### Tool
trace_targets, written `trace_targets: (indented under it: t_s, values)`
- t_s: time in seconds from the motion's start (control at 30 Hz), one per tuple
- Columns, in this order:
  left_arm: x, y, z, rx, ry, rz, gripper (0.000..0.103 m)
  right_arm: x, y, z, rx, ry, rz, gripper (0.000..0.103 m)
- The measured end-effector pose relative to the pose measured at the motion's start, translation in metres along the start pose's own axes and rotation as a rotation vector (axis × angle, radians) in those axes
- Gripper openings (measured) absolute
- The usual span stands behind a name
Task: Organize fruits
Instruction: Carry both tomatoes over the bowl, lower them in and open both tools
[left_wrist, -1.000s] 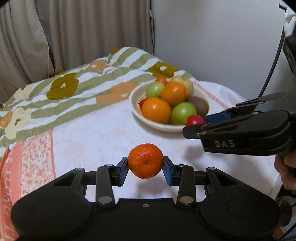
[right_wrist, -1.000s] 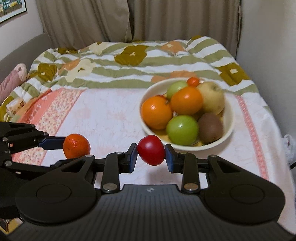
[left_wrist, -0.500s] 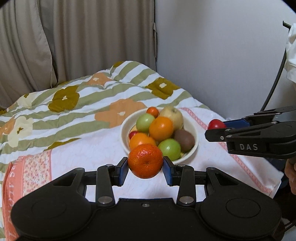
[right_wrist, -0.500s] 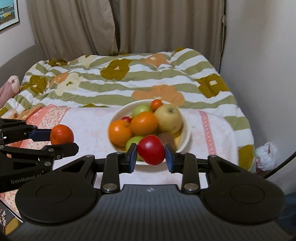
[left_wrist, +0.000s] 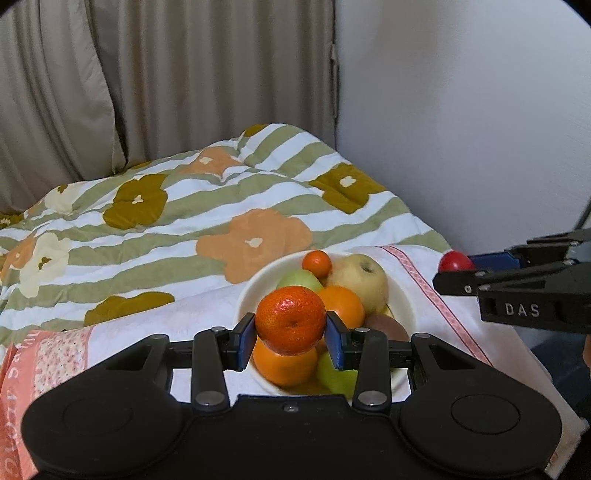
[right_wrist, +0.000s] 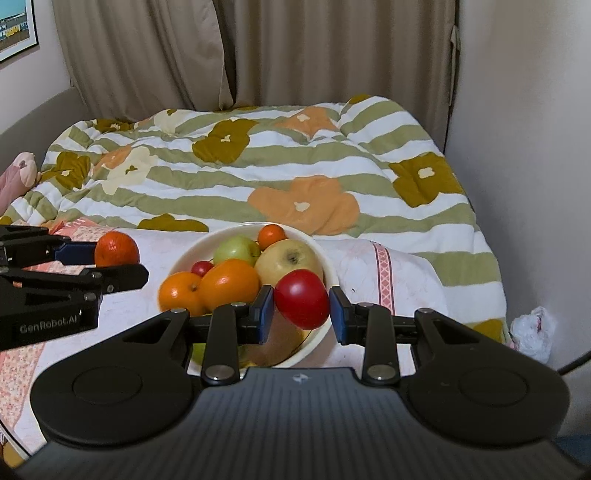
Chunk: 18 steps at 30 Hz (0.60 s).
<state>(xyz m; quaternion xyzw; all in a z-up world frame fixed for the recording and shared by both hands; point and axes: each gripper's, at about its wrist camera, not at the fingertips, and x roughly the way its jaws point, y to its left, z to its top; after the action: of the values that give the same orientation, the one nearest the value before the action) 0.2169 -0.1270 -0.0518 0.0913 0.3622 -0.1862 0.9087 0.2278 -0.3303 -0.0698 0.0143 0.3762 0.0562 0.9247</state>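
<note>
My left gripper is shut on a mandarin, held in the air over the near side of a white bowl. The right gripper is shut on a red tomato, held above the bowl's near right rim. The bowl stands on a pale cloth on the bed and holds oranges, green apples, a yellow apple, a kiwi and small fruit. In the left wrist view the tomato shows at the right, level with the bowl. The mandarin shows left of the bowl in the right wrist view.
A striped flowered quilt covers the bed behind the bowl. Curtains hang at the back and a white wall runs along the right. A crumpled plastic bag lies by the bed's right edge. A pink soft toy lies far left.
Both grippers have drawn back and risen with their fruit still clamped. The bowl has moved from ahead of them to right beneath the held fruit in both views.
</note>
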Motion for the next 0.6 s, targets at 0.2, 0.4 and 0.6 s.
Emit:
trace_targets:
  t_s: [0.2, 0.4, 0.6]
  values:
    - [0.033, 0.005, 0.011, -0.033, 0.031, 0.035, 0.043, 0.030, -0.014, 0.005, -0.004, 0.032, 0.040, 0.047]
    - [0.065, 0.013, 0.017, -0.061, 0.056, 0.076, 0.043, 0.054, -0.021, 0.004, -0.003, 0.067, 0.070, 0.047]
    - [0.092, 0.016, 0.024, -0.057, 0.069, 0.090, 0.043, 0.071, -0.024, 0.003, -0.009, 0.089, 0.086, 0.047]
